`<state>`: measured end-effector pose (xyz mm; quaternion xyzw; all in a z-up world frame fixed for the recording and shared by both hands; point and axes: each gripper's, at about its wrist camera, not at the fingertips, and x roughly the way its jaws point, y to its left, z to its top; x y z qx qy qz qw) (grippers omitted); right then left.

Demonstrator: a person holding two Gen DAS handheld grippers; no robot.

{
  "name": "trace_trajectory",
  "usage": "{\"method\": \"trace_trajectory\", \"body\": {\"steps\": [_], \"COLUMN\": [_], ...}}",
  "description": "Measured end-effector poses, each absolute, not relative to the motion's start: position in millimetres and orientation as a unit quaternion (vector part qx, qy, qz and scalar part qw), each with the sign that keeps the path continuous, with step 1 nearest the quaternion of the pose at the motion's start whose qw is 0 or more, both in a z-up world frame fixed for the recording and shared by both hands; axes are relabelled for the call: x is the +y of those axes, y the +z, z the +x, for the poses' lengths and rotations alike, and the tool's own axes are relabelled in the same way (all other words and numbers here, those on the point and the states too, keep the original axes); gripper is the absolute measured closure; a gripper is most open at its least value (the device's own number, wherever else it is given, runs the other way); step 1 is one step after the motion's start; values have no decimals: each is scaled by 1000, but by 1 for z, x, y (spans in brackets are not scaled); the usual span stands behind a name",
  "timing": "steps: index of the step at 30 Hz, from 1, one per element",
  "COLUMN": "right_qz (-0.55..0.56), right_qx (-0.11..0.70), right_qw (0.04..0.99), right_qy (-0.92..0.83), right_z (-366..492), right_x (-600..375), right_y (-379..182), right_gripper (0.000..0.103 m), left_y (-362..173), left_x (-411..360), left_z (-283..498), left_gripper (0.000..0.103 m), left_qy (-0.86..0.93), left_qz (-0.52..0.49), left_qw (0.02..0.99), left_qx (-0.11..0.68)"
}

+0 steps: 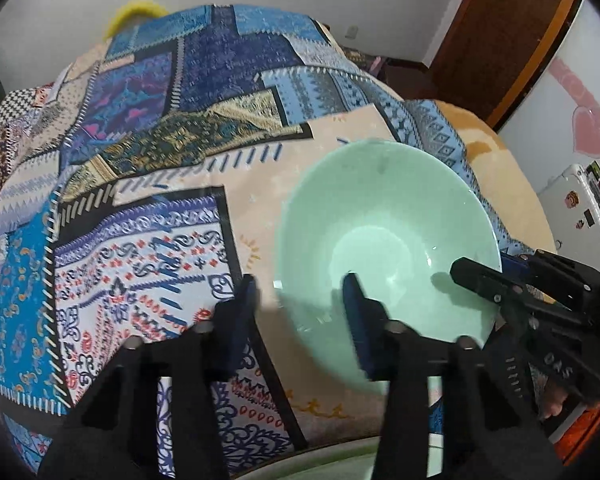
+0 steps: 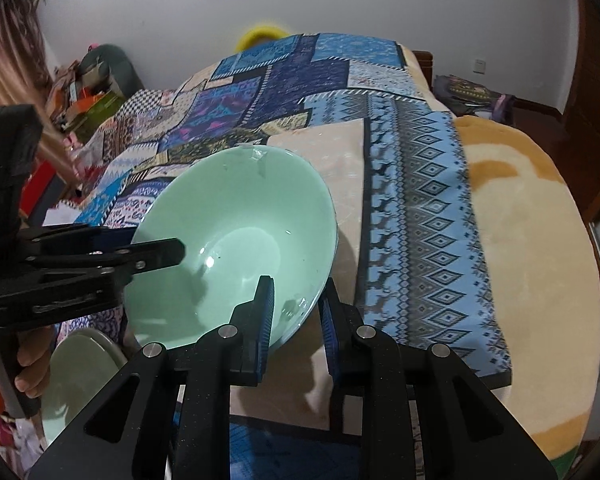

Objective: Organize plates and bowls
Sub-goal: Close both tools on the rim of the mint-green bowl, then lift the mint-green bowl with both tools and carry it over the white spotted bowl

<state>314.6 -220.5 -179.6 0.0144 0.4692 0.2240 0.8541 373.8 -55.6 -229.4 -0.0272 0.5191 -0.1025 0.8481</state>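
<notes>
A pale green bowl [image 1: 380, 208] [image 2: 236, 208] is tilted over the patchwork cloth [image 1: 160, 120] [image 2: 412, 200]. My right gripper [image 2: 297, 284] is shut on its near rim, one pad inside the bowl and one outside. In the left wrist view the right gripper [image 1: 476, 268] comes in from the right, with one finger over the bowl's inside. My left gripper [image 1: 299, 280] straddles the bowl's left rim, its right finger inside. The outer finger stands a little apart from the wall, so it is open. It enters the right wrist view [image 2: 160, 240] from the left, held by a person's hand [image 2: 28, 376].
A second pale green dish [image 2: 76, 372] lies low at the near left, below the bowl. A beige blanket [image 2: 520, 240] covers the surface right of the cloth. A yellow ring [image 2: 260, 34] sits at the far end. Clutter [image 2: 88, 96] is piled at the far left.
</notes>
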Motion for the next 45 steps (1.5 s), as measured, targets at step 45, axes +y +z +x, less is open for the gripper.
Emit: {"method": "trace_trajectory", "body": {"steps": [45], "right_qz": [23], "right_qx": [423], "right_qw": [882], "right_qy": [208], "right_z": [243], "right_x": [-198], "right_y": [-106], "right_gripper": [84], "left_y": [-146], "left_x": [-41], "left_z": [274], "left_gripper": [88], "left_qy": [-103], "left_qz": [-26], "left_qw": [876], "left_qx": [471]}}
